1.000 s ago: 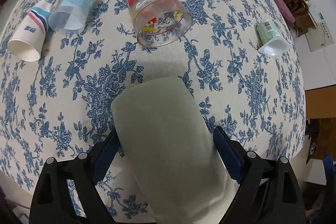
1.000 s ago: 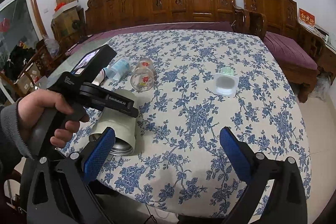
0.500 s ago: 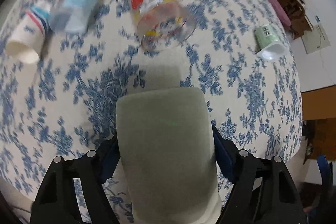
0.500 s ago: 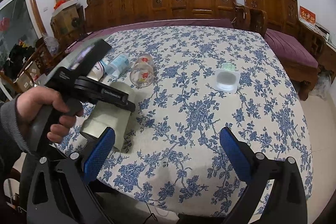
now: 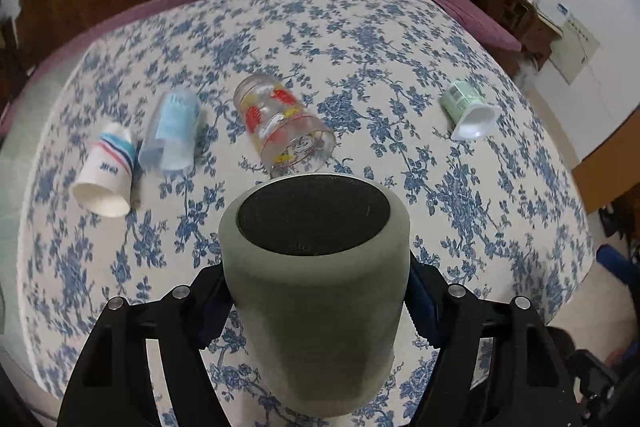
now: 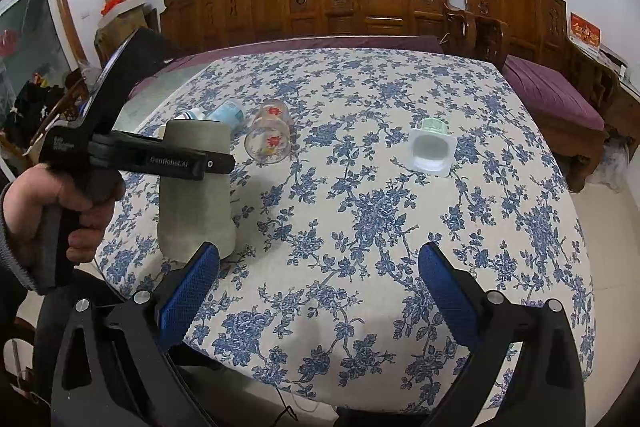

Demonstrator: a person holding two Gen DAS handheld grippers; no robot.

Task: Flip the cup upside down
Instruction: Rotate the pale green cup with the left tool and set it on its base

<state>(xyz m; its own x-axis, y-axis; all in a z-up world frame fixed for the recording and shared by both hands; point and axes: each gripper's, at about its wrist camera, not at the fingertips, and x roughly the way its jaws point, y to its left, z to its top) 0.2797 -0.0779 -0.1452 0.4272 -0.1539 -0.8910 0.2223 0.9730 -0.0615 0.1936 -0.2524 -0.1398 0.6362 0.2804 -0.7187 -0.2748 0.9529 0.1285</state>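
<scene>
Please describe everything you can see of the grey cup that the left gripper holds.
The grey cup is a matte, slightly tapered cylinder, wider at the bottom, with a dark recessed base facing up. It stands upside down near the table's front left corner, clamped between the fingers of the left gripper. Whether its rim touches the cloth is unclear.
</scene>
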